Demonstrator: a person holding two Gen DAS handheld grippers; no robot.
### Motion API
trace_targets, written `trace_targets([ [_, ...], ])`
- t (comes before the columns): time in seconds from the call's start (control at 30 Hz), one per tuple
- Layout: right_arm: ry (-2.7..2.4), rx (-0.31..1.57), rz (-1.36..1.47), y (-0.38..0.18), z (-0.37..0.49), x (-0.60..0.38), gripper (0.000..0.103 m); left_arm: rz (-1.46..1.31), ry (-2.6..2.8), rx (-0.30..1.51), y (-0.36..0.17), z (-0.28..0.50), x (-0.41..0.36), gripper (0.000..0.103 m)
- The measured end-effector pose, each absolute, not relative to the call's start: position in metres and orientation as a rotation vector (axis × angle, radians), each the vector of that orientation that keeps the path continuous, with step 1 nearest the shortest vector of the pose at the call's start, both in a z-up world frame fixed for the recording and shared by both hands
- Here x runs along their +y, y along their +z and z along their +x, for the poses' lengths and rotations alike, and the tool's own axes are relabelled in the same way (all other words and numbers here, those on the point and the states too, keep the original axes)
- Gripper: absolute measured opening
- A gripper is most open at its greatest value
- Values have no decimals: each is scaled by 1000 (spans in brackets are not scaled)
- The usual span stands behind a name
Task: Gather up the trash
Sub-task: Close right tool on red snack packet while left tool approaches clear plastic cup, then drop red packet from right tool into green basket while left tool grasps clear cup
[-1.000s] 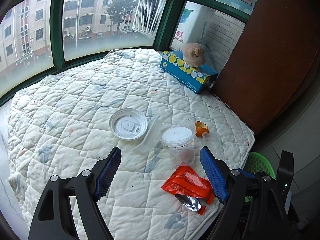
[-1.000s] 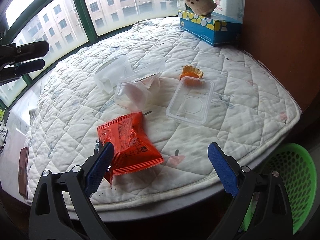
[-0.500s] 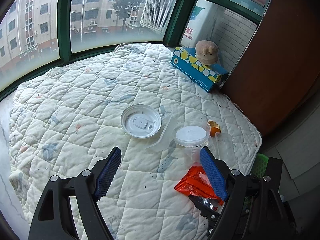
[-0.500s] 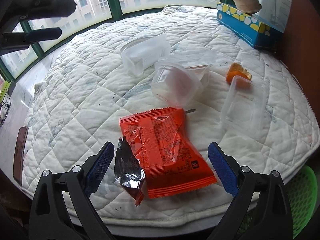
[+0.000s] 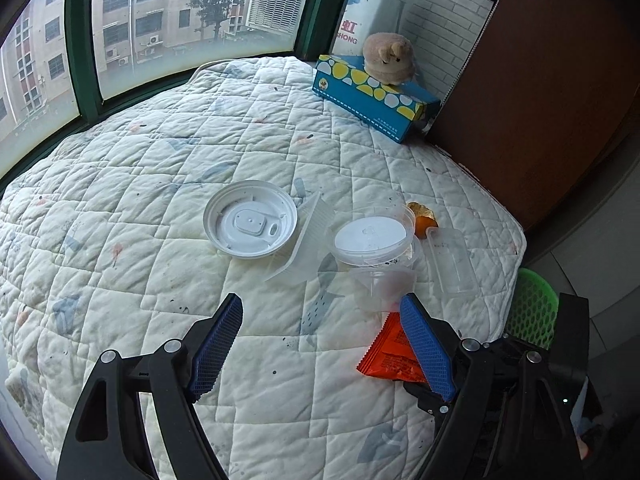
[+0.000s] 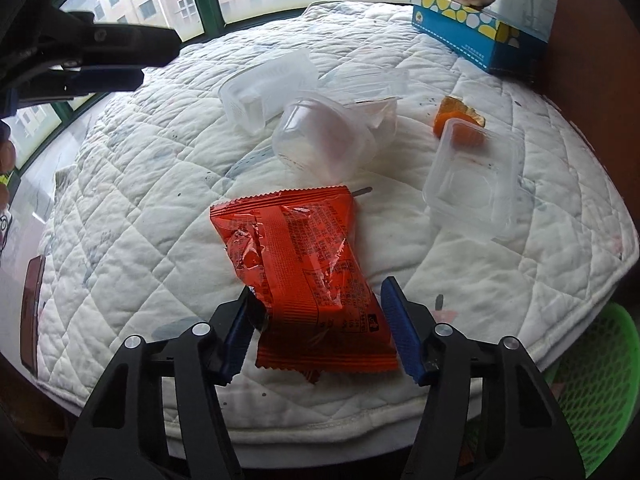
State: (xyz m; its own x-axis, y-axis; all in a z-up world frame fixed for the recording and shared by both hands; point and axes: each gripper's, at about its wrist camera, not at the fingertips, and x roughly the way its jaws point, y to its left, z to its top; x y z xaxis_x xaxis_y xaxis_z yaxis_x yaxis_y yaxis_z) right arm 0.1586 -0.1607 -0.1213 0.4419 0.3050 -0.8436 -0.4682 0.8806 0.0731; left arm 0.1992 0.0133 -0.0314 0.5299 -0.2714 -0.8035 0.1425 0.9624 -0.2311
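A: Where is the wrapper?
B: The red wrapper [image 6: 304, 268] lies on the quilt [image 6: 120, 240] near its front edge. The right gripper [image 6: 318, 326] has its 2 jaws narrowed around the near end; I cannot tell whether the pads press it.
A: And the left gripper [image 5: 326, 350]?
B: Jaws wide, holding nothing, above the quilt. Ahead lie a white lid [image 5: 251, 218], a round tub [image 5: 374, 240] and a clear tray [image 5: 450, 260], with orange peel [image 5: 423, 218] beside them.
A: The bin?
B: A green basket [image 6: 596, 392] sits below the quilt's right edge.
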Motion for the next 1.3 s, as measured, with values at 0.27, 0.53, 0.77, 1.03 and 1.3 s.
trace_targets([
  [0.27,450,977,-104,-109,142,-192,53,-174,-314,1027,-59,211,-13,78],
  [0.53,399,946,-4,-96,134,-227,53,-185,-327,1042,-81,228,-38,78],
  [0.77,347,902,45,-80,131,-252,53,-203,-330,1056,-94,239,-48,78],
  [1.03,241,870,83,-70,124,-299,53,-216,-359,1060,-99,242,-55,65],
  [1.3,99,857,138,-71,110,-357,52,-210,-372,1049,-95,234,-55,55],
])
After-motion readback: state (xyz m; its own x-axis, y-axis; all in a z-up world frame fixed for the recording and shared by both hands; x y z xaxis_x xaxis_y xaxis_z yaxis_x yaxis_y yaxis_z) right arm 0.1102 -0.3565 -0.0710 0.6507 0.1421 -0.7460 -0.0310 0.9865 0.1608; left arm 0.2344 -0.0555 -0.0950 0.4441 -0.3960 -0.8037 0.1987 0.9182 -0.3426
